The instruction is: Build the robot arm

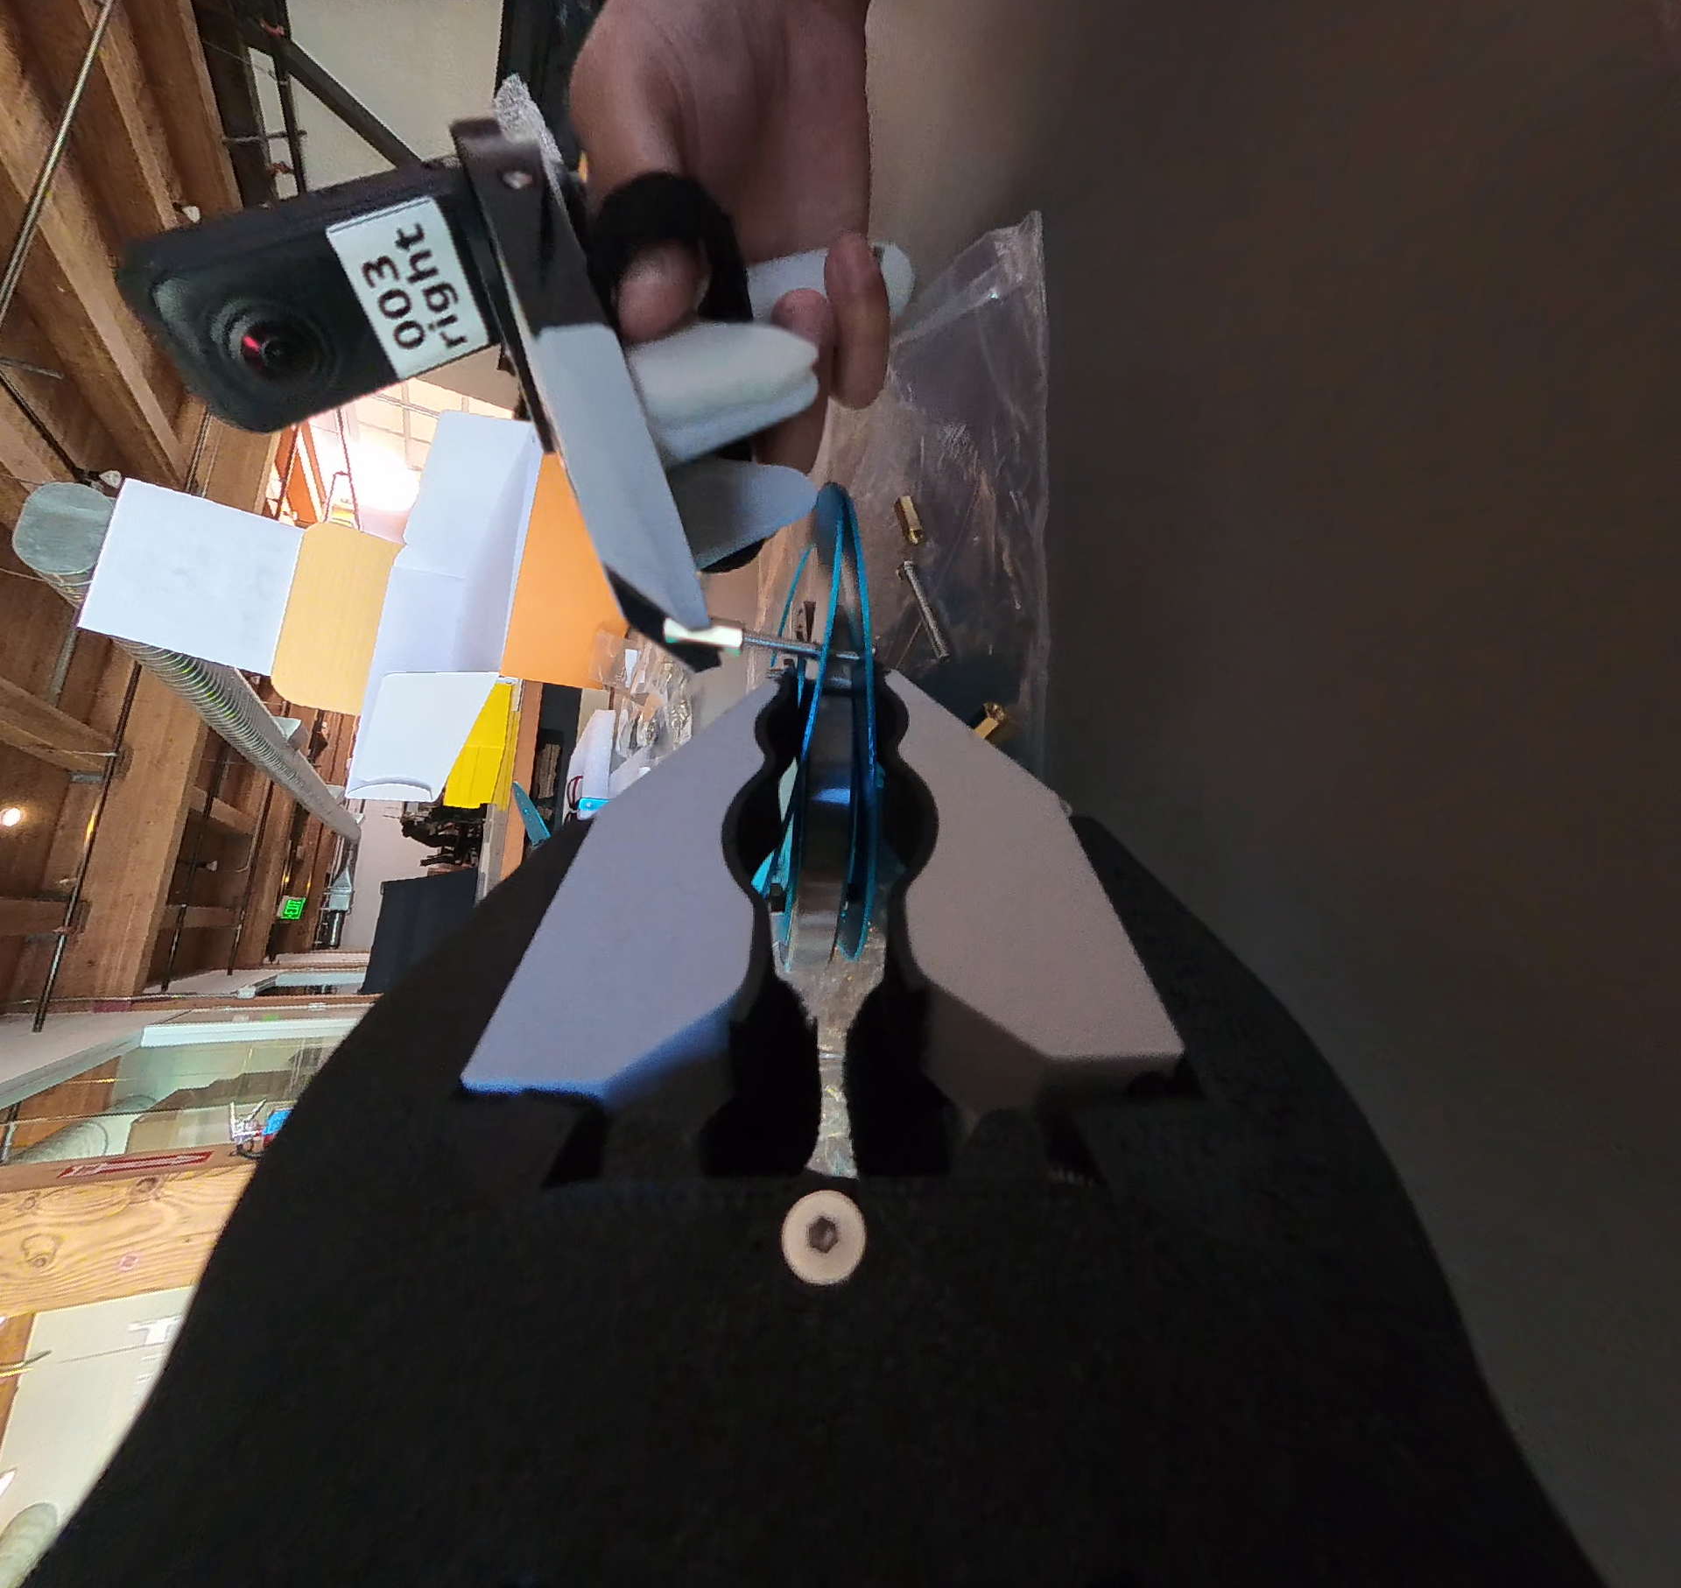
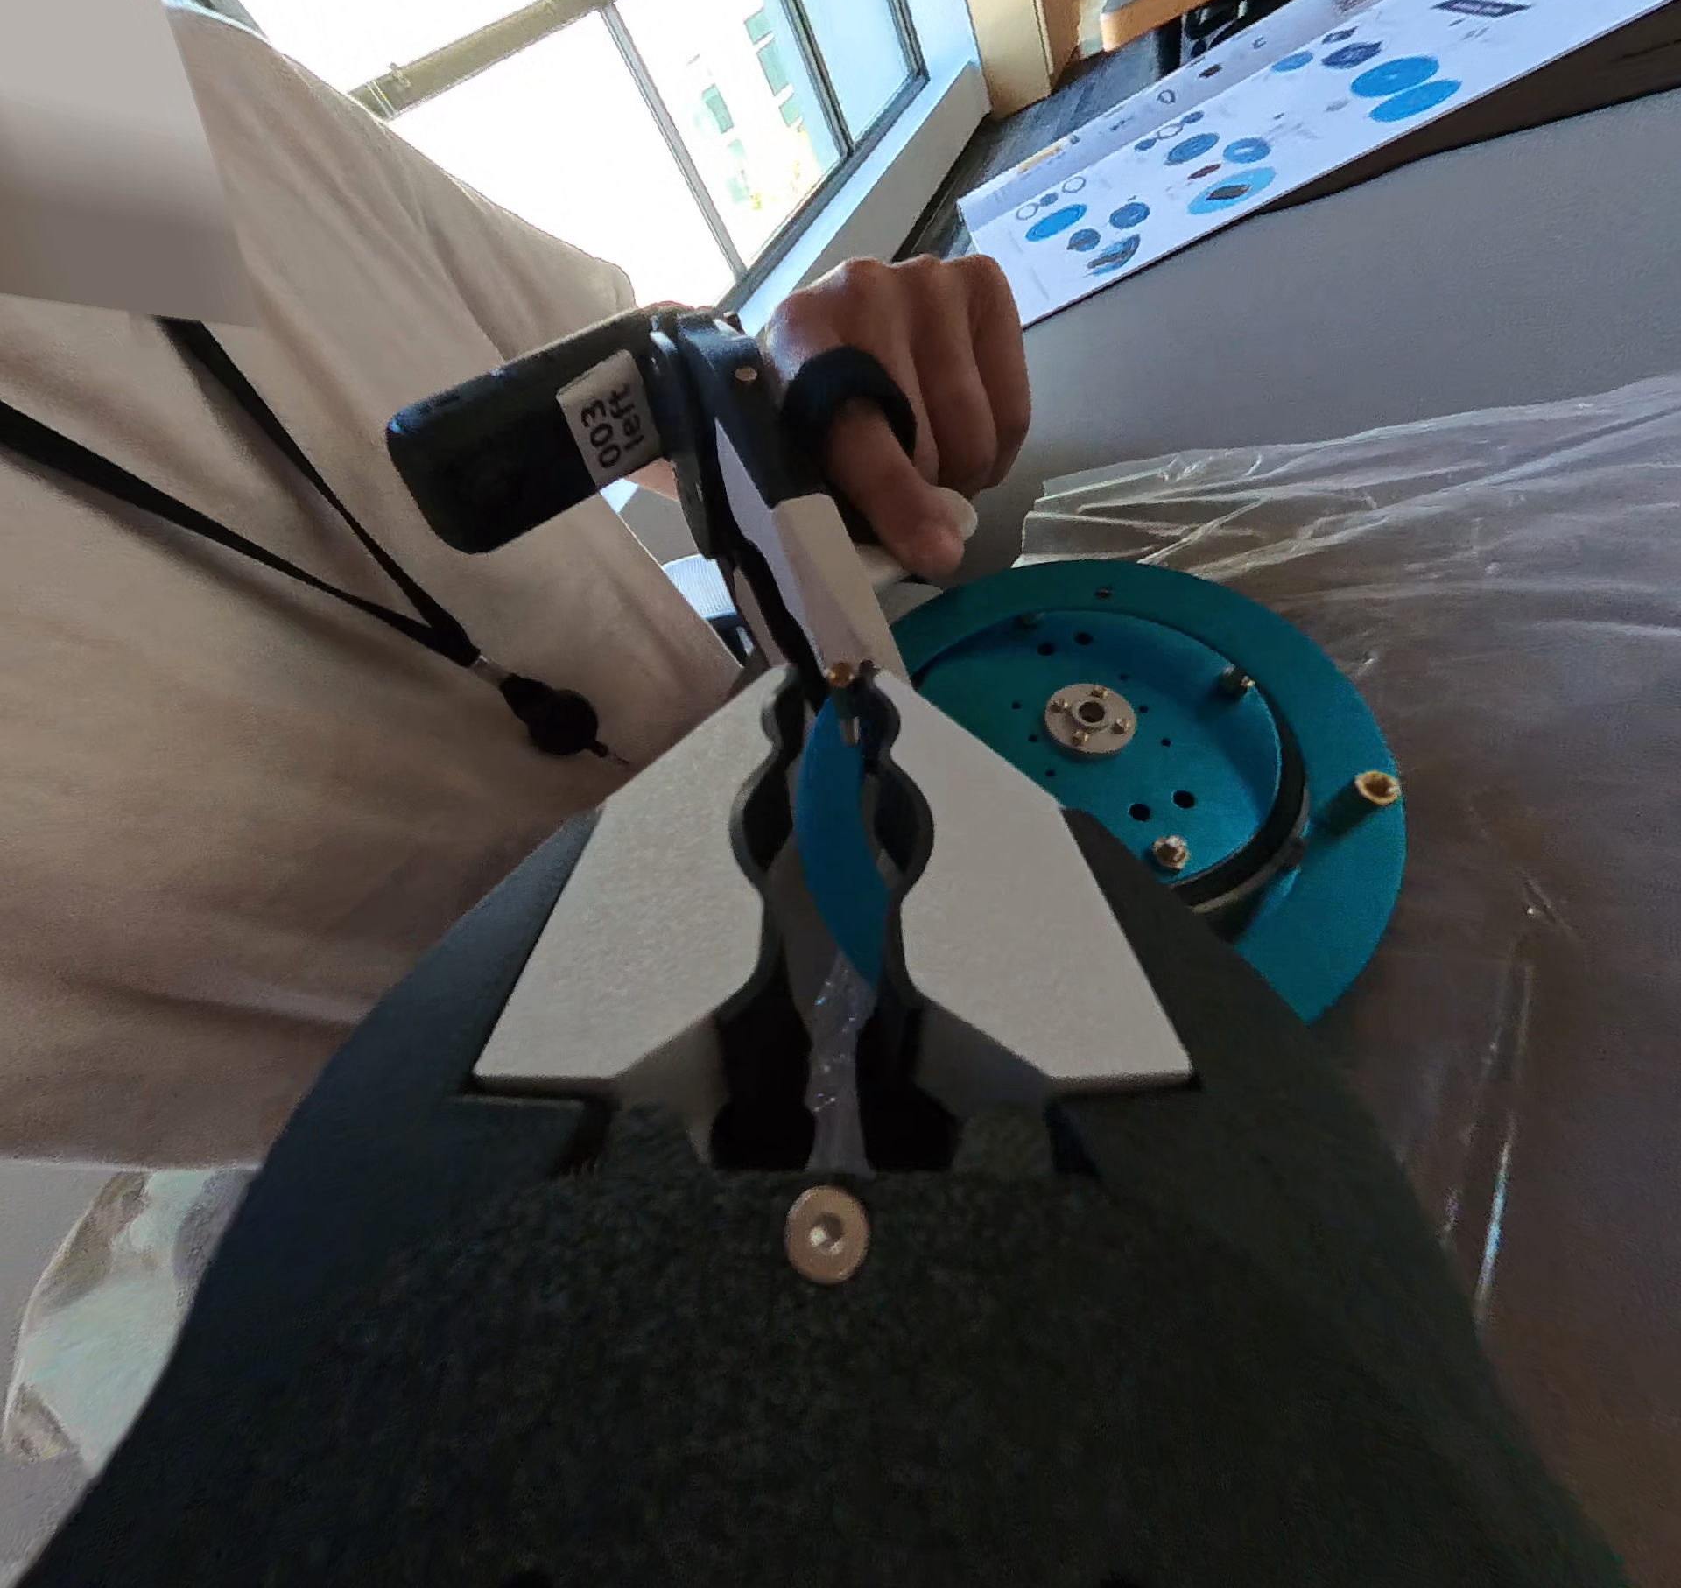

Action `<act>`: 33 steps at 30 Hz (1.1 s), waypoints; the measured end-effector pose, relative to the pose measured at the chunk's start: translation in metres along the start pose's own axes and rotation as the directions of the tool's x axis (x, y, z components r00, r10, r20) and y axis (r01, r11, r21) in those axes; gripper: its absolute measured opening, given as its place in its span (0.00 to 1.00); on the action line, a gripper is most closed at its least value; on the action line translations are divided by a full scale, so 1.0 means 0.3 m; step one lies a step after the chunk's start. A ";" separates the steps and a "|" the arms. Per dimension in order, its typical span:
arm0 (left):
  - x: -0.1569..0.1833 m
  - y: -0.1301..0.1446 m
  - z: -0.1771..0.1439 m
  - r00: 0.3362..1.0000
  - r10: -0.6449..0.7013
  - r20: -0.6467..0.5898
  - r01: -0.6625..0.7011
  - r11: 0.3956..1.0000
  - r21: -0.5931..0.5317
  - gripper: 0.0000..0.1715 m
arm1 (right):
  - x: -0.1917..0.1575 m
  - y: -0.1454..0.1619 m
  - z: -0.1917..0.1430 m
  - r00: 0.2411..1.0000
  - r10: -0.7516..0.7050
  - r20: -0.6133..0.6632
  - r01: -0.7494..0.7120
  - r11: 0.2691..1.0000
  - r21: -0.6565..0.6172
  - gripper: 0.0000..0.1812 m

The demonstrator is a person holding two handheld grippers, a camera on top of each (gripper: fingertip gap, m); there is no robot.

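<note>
The left gripper point(image 1: 823, 689) is closed on the rim of a blue round metal disc assembly point(image 2: 1146, 771), gripped edge-on between the grey fingers point(image 1: 637, 899). The right gripper point(image 2: 841, 694) is narrowed on a small brass hexagonal standoff point(image 1: 700, 633) with a thin threaded screw point(image 1: 800, 648), which is met with the upper rim of the assembly at 12 o'clock of the left wrist view. Three brass standoffs point(image 2: 1364, 794) are already seen standing on the disc, at 3 to 5 o'clock of its hub. A clear plastic bag point(image 1: 964, 416) with loose screws lies behind, and a printed sheet with blue part pictures point(image 2: 1273, 135) is at 1 o'clock on the grey table point(image 2: 1364, 289)
</note>
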State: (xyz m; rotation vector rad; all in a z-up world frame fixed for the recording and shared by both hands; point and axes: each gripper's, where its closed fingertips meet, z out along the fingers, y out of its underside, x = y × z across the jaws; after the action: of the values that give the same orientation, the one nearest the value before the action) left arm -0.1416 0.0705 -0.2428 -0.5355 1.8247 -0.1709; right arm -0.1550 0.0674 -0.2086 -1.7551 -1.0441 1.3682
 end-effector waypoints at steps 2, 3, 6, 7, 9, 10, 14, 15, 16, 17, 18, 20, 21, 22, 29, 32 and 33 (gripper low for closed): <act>-0.001 -0.001 0.001 1.000 -0.005 0.000 0.005 1.000 -0.001 0.09 | 0.009 -0.001 -0.001 0.999 -0.025 -0.030 0.025 1.000 0.005 0.02; -0.002 -0.001 0.002 1.000 -0.009 -0.001 0.009 1.000 -0.001 0.09 | 0.012 -0.002 -0.002 0.998 -0.026 -0.053 0.026 1.000 0.008 0.03; -0.002 -0.001 0.003 1.000 -0.010 0.003 0.010 1.000 -0.011 0.09 | 0.019 -0.003 -0.004 0.981 0.013 -0.192 -0.005 0.999 0.044 0.03; -0.001 0.000 0.003 1.000 -0.004 0.005 0.004 1.000 -0.015 0.09 | 0.021 -0.001 -0.004 0.965 0.036 -0.262 -0.020 0.998 0.064 0.03; -0.001 0.000 0.003 1.000 -0.001 0.006 0.001 1.000 -0.020 0.09 | 0.027 -0.002 -0.007 0.900 0.091 -0.426 -0.043 0.992 0.122 0.03; -0.001 0.000 0.004 1.000 -0.002 0.004 0.002 1.000 -0.022 0.09 | 0.030 -0.003 -0.009 0.854 0.131 -0.503 -0.055 0.985 0.163 0.03; 0.007 -0.005 0.007 1.000 0.015 0.000 -0.015 0.999 -0.028 0.09 | 0.038 0.011 -0.024 0.597 0.282 -0.751 -0.057 0.949 0.310 0.03; 0.009 -0.007 0.008 1.000 0.024 0.002 -0.024 0.999 -0.029 0.09 | 0.037 0.013 -0.027 0.529 0.312 -0.789 -0.050 0.940 0.338 0.02; 0.010 -0.010 0.008 1.000 0.029 0.004 -0.028 0.999 -0.029 0.09 | 0.036 0.013 -0.029 0.471 0.334 -0.817 -0.036 0.932 0.360 0.02; 0.011 -0.012 0.007 1.000 0.027 0.004 -0.027 0.999 -0.027 0.09 | 0.034 0.012 -0.029 0.423 0.335 -0.842 -0.013 0.931 0.364 0.02; 0.011 -0.013 0.006 1.000 0.024 0.001 -0.024 0.999 -0.023 0.09 | 0.034 0.011 -0.031 0.391 0.327 -0.861 0.007 0.934 0.358 0.02; 0.012 -0.017 0.005 1.000 0.028 0.001 -0.028 0.999 -0.017 0.09 | 0.029 0.013 -0.030 0.394 0.340 -0.854 0.006 0.928 0.372 0.03; 0.012 -0.020 0.004 1.000 0.028 0.004 -0.028 1.000 -0.013 0.09 | 0.022 0.011 -0.032 0.428 0.344 -0.835 -0.001 0.925 0.381 0.03; 0.012 -0.024 0.004 1.000 0.024 0.003 -0.024 1.000 -0.007 0.09 | 0.011 0.002 -0.034 0.480 0.334 -0.811 0.008 0.923 0.384 0.03; 0.009 -0.022 0.002 1.000 0.015 0.003 -0.015 1.000 -0.003 0.09 | -0.041 -0.013 -0.112 0.831 0.014 -0.556 0.080 0.986 0.145 0.12; 0.008 -0.022 0.002 1.000 0.011 0.005 -0.011 1.000 -0.001 0.09 | -0.036 0.001 -0.078 0.928 -0.043 -0.371 0.065 0.997 0.047 0.14; 0.008 -0.022 0.002 1.000 0.011 0.005 -0.011 1.000 -0.001 0.09 | -0.018 0.001 -0.070 0.936 -0.053 -0.347 0.070 0.997 0.036 0.14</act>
State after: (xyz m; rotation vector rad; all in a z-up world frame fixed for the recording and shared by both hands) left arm -0.1399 0.0637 -0.2426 -0.5255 1.8224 -0.1610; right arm -0.1351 0.0618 -0.2018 -1.8274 -0.8557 0.9889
